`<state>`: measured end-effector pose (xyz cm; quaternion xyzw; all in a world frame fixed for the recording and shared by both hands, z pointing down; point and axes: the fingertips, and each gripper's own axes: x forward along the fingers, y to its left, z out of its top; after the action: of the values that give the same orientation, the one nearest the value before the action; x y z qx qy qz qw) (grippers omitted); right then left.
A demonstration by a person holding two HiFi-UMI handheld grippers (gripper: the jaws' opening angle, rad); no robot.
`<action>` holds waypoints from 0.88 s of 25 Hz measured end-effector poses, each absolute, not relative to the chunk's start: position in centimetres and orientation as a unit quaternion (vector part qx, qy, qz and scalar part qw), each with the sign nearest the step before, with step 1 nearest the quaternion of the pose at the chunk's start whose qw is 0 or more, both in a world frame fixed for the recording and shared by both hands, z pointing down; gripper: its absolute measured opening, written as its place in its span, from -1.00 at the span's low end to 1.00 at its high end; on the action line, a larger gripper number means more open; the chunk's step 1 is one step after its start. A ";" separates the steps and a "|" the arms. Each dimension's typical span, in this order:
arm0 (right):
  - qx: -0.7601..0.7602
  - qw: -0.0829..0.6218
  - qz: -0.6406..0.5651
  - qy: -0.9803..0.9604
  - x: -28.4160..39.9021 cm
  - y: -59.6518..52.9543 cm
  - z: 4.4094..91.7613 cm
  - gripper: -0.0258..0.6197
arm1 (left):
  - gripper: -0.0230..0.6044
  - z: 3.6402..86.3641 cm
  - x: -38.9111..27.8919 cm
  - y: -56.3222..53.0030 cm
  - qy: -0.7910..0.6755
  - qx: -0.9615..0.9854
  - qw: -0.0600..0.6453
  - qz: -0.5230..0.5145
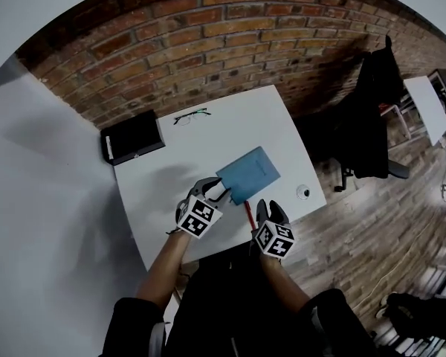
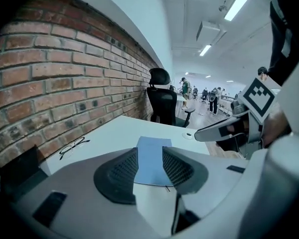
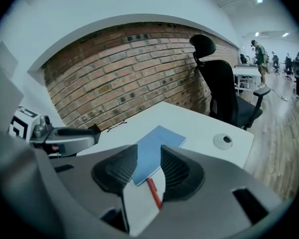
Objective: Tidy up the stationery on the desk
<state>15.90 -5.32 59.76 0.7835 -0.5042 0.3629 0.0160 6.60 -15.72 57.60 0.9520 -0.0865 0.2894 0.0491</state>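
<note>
No legible text, brand, number or sign in any view.

- Marker cube on left gripper (image 1: 217, 193): black-and-white square block pattern only, no letters or digits.
- Marker cube on right gripper (image 1: 269, 207): same kind of block pattern, nothing to read.
- Flat blue rectangular notebook (image 1: 247, 174): nothing legible on cover.
- Black flat rectangular case (image 1: 132, 137): pale strip along one end, too small to read.
</note>
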 end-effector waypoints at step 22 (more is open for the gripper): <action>0.759 -0.034 0.518 -0.393 18.9 -8.7 70.6 -0.50 | -0.40 69.5 14.3 -21.4 -0.022 0.913 0.079 0.400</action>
<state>18.89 -8.74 70.61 0.7588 -0.3933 0.5180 -0.0339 14.31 -21.40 69.53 0.9130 -0.0219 0.3997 0.0791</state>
